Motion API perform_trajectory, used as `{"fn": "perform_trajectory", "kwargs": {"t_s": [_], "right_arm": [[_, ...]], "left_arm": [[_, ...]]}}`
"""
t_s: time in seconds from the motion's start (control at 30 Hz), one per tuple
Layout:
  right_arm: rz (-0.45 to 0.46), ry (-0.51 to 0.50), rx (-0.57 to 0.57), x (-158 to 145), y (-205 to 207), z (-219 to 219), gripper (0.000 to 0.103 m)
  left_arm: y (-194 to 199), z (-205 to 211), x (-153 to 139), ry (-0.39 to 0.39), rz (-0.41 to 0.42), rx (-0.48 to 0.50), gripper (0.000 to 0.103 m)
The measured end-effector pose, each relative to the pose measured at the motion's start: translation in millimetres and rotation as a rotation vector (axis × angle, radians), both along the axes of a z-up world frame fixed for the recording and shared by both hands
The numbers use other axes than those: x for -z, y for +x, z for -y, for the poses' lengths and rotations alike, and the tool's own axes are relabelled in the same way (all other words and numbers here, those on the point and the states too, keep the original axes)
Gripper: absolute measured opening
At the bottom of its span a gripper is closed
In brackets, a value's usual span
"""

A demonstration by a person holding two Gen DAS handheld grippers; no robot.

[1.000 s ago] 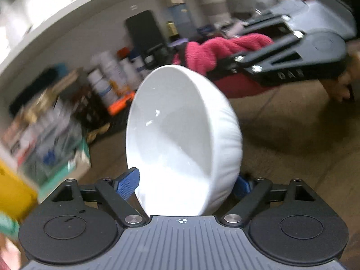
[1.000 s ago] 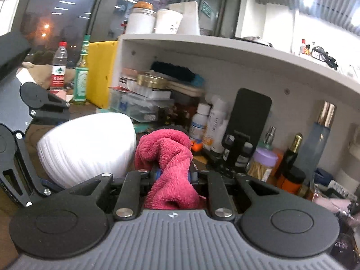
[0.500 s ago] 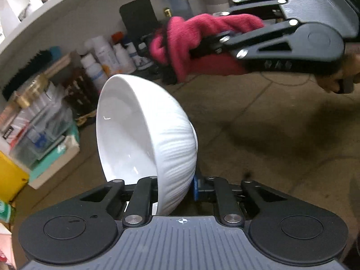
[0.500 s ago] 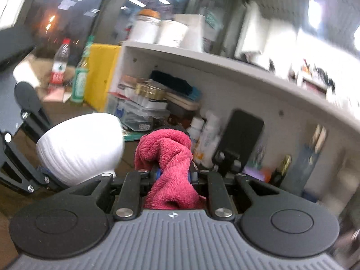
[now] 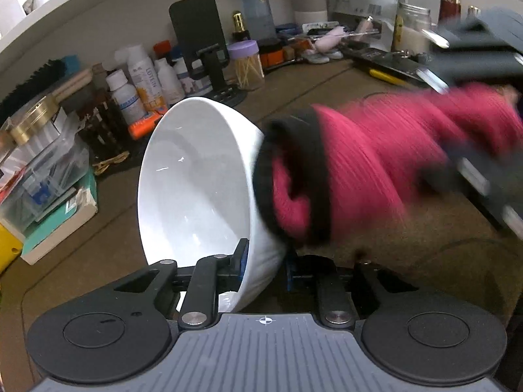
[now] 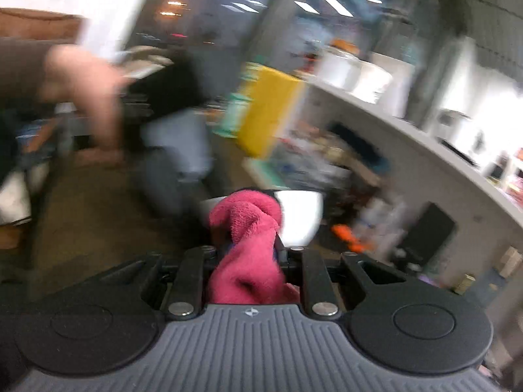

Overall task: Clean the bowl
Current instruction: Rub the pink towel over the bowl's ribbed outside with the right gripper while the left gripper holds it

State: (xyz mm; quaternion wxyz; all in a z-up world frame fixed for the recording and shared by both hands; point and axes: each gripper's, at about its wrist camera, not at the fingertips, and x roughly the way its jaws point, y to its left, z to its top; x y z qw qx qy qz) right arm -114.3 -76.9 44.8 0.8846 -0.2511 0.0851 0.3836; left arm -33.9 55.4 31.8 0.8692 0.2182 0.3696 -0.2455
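My left claw (image 5: 261,261) is pinched tight on the rim of the white bowl (image 5: 196,179), holding it tipped on edge above the brown tabletop (image 5: 408,238), its hollow facing left. My right claw (image 6: 251,254) is clamped on the pink cloth (image 5: 359,170), which seems to press the bowl's outer wall, though blur smears that contact.

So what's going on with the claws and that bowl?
Left claw clamped on white bowl rim. Right claw gripping pink cloth, at bowl's outside. Nothing blocking.
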Motion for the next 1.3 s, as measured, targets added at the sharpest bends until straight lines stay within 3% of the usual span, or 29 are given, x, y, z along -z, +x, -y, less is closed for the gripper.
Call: {"fn": "perform_trajectory", "kwargs": {"t_s": [0.13, 0.17, 0.2, 0.23, 0.27, 0.3, 0.37, 0.43, 0.47, 0.53, 0.57, 0.67, 0.83, 0.97, 1.07, 1.17, 1.23, 1.3], "right_arm": [[-0.002, 0.075, 0.116, -3.7, 34.2, -3.6, 0.021], [-0.003, 0.086, 0.149, -0.8, 43.5, -4.6, 0.021], [-0.016, 0.099, 0.170, 1.9, 50.3, -3.9, 0.021], [-0.033, 0.116, 0.194, 5.4, 58.6, -2.8, 0.021], [-0.053, 0.137, 0.219, 10.2, 68.3, -0.4, 0.021], [-0.064, 0.152, 0.232, 14.1, 74.3, 2.5, 0.021], [-0.094, 0.189, 0.255, 20.9, 86.7, 9.2, 0.021], [-0.105, 0.205, 0.268, 27.3, 93.9, 14.1, 0.021], [-0.112, 0.210, 0.276, 29.8, 98.4, 17.2, 0.021], [-0.114, 0.210, 0.282, 31.7, 101.6, 20.2, 0.021], [-0.110, 0.208, 0.285, 32.0, 101.2, 21.8, 0.021], [-0.079, 0.186, 0.280, 28.8, 99.0, 20.8, 0.021], [0.068, 0.053, 0.229, 18.5, 93.0, -5.9, 0.021], [0.150, -0.100, 0.059, 20.9, 56.6, -25.5, 0.021], [0.162, -0.179, -0.076, 27.2, 15.6, -19.2, 0.021], [0.102, -0.179, -0.191, 23.1, -12.2, -7.4, 0.020], [0.101, -0.165, -0.185, 19.9, -12.3, -5.5, 0.020], [0.115, -0.141, -0.096, 15.2, 5.2, -9.9, 0.020]], "left_arm": [[4.8, -0.6, -3.8, 0.003, 0.036, -0.002, 0.022], [8.7, -2.1, -5.8, 0.009, 0.063, -0.006, 0.027], [11.0, -3.4, -7.0, 0.012, 0.083, -0.014, 0.043], [12.2, -4.2, -7.3, 0.016, 0.096, -0.020, 0.051], [13.7, -6.1, -7.7, 0.026, 0.119, -0.030, 0.071], [14.0, -7.2, -7.2, 0.031, 0.132, -0.033, 0.081], [13.5, -7.8, -5.0, 0.039, 0.142, -0.025, 0.079], [13.7, -8.3, -3.1, 0.056, 0.165, -0.027, 0.067], [16.9, -11.0, -2.3, 0.059, 0.162, -0.052, 0.051], [25.3, -17.5, -2.1, -0.001, 0.096, -0.070, 0.039], [28.9, -17.9, 0.9, -0.023, 0.043, -0.060, 0.023], [26.5, -4.6, 6.7, 0.041, 0.023, -0.043, 0.022], [22.9, -13.9, -3.6, -0.040, -0.036, -0.058, 0.021], [15.4, -18.2, -4.5, -0.047, -0.038, -0.071, 0.023], [12.1, -20.3, -3.3, -0.044, -0.037, -0.066, 0.024], [14.6, -20.7, -3.8, -0.036, -0.038, -0.059, 0.025], [17.4, -20.5, -3.7, -0.032, -0.040, -0.055, 0.025], [18.1, -20.0, -4.4, -0.037, -0.043, -0.053, 0.025]]}}
